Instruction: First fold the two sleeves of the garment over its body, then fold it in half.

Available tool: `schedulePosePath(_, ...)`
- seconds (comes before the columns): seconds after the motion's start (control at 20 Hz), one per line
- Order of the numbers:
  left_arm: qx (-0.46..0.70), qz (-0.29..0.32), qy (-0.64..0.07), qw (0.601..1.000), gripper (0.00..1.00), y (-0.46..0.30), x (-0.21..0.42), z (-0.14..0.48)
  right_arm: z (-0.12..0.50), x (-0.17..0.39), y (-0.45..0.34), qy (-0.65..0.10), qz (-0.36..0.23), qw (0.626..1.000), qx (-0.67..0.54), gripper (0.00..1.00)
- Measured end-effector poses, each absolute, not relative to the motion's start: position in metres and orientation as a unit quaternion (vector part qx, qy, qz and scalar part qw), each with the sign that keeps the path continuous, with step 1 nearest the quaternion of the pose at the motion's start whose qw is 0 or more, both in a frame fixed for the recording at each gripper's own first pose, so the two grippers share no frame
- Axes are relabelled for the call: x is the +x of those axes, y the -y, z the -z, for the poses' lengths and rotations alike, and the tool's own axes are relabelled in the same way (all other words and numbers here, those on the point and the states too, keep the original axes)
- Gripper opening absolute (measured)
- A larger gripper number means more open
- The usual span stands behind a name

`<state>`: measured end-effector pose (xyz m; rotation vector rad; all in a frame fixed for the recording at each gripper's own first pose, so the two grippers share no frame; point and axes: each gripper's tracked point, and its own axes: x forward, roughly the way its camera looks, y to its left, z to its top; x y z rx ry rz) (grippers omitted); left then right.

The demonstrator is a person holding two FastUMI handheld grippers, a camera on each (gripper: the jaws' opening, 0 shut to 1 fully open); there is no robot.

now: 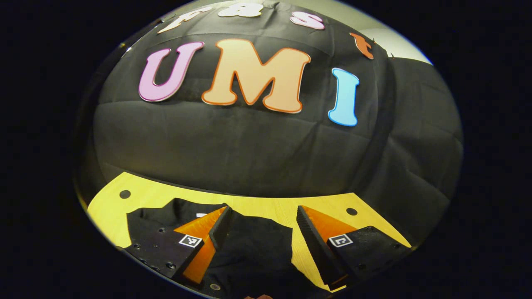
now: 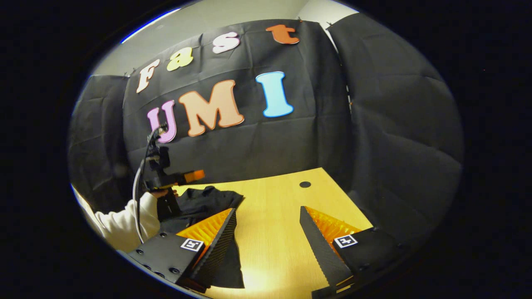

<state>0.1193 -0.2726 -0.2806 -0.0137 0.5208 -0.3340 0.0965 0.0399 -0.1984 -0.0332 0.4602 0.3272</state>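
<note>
- Now, in the left gripper view, the left gripper point(image 1: 262, 232) hangs above the desk point(image 1: 266, 205) with its fingers point(image 1: 220, 226) spread wide apart and nothing between them.
- Below and between those fingers lies the black garment point(image 1: 249, 253), flat on the wooden desk; it reaches out past the left finger, while the right finger sits over bare wood just beside the cloth's edge.
- A round dark hole point(image 1: 351, 211) marks the desk just beyond the right finger, and another hole shows past the left finger.
- In the right gripper view, the right gripper point(image 2: 268, 232) is likewise released, its fingers point(image 2: 318, 245) wide apart above bare desk point(image 2: 274, 199).
- The garment point(image 2: 208, 199) lies past and under the left finger of that gripper, bunched a little at its far end.
- Farther off beyond that left finger, the left gripper point(image 2: 195, 176) shows above the garment, held by a hand point(image 2: 160, 193) in a pale sleeve point(image 2: 124, 224), with a cable running up from it.
</note>
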Motion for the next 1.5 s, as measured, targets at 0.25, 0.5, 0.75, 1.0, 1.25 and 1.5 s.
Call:
schedulePosePath(0.25,0.022,0.111,-0.223,0.968,0.93,0.163,0.053,0.225,0.262,0.062,-0.092,-0.268,-0.24,0.932,-0.047,0.93)
schedulePosePath(0.5,0.063,0.033,-0.303,0.95,0.94,0.047,-0.082,0.255,0.34,0.018,-0.116,-0.339,-0.281,0.894,-0.086,0.98)
schedulePosePath(0.75,0.063,-0.046,-0.377,0.923,0.93,-0.012,-0.2,0.292,0.388,-0.008,-0.111,-0.383,-0.278,0.873,-0.12,0.99)
schedulePosePath(1.0,0.08,-0.067,-0.456,0.884,0.95,-0.028,-0.267,0.337,0.429,-0.022,-0.1,-0.424,-0.283,0.842,-0.177,0.99)
schedulePosePath(1.25,0.064,-0.084,-0.467,0.878,0.95,-0.037,-0.274,0.349,0.441,-0.035,-0.093,-0.432,-0.282,0.831,-0.209,0.99)
schedulePosePath(1.5,0.066,-0.076,-0.467,0.879,0.95,-0.035,-0.279,0.35,0.44,-0.038,-0.098,-0.436,-0.287,0.829,-0.202,0.94)
